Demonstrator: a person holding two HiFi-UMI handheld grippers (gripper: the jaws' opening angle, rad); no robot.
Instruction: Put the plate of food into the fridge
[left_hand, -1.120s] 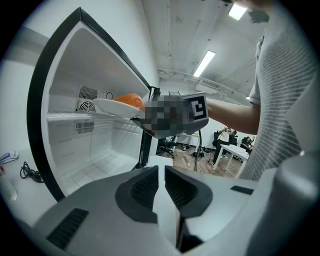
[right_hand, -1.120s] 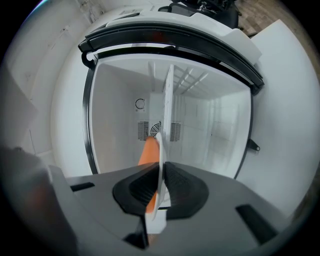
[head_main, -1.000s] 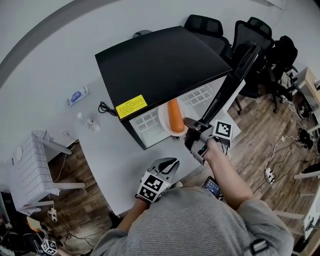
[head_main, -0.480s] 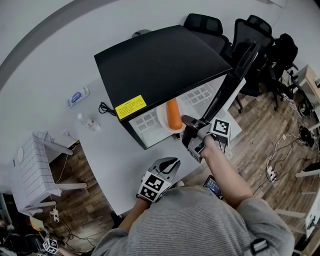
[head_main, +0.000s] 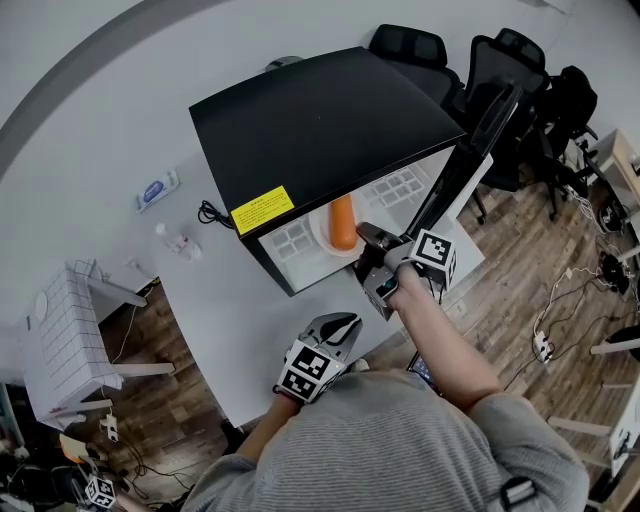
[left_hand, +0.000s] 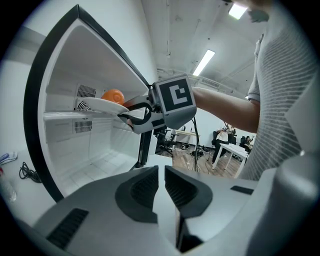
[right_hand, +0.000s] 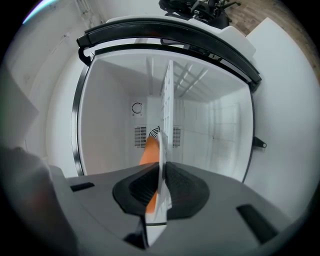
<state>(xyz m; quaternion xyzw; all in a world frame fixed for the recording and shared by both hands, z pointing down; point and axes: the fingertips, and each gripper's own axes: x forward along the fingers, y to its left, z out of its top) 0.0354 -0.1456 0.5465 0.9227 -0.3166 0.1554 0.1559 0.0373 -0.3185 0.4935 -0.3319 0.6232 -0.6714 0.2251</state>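
Black fridge (head_main: 320, 120), white interior; yellow label (head_main: 263, 212); orange food (head_main: 342, 222); white plate (head_main: 321, 236).

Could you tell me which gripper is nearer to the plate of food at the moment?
Right. The right gripper is clamped on the rim of the plate at the fridge opening; the left gripper is well back, over the table edge.

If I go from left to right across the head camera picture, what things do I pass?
White crate → blue-and-white packet → yellow sticker → carrot → right gripper → fridge door
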